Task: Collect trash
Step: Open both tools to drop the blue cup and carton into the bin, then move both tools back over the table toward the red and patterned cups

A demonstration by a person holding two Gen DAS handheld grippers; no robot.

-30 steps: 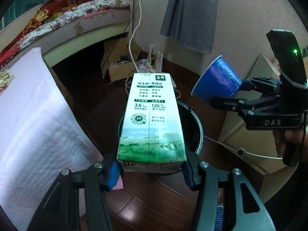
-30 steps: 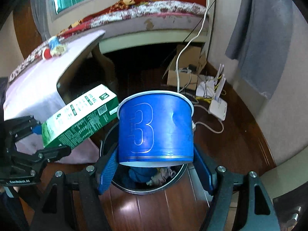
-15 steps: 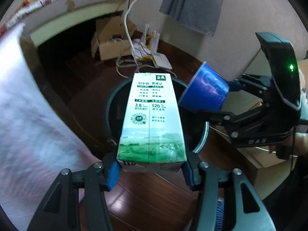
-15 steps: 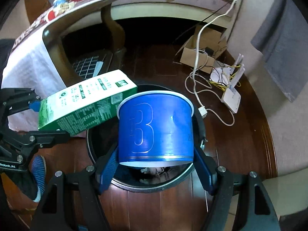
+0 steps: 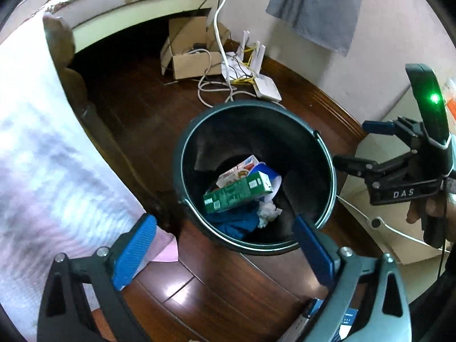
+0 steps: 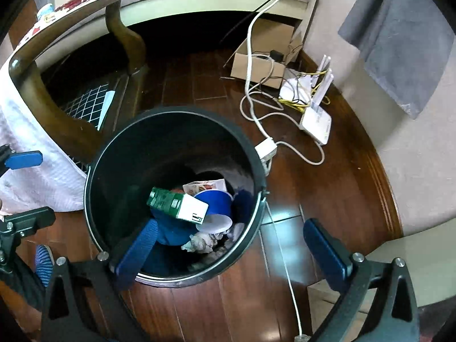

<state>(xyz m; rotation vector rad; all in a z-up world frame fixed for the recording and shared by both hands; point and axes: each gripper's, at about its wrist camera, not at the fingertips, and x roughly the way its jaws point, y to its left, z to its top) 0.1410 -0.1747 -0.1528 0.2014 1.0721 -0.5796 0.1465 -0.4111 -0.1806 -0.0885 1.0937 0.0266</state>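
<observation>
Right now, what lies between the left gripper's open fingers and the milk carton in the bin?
Only the bin's near rim and empty air. In the left wrist view the left gripper is open above it, the milk carton on the trash.

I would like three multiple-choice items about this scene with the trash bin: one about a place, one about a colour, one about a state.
1. Where is the green milk carton?
A. between the left tongs
B. inside the black bin
C. on the floor beside the bin

2. What colour is the paper cup in the bin?
A. red
B. yellow
C. blue

3. How are the two tongs?
A. both open, empty
B. both shut on trash
C. only the left holds something

Answers:
1 B: the green milk carton lies in the black bin.
2 C: the paper cup is blue.
3 A: left tongs and right tongs have just been opening; nothing is between them.
</observation>
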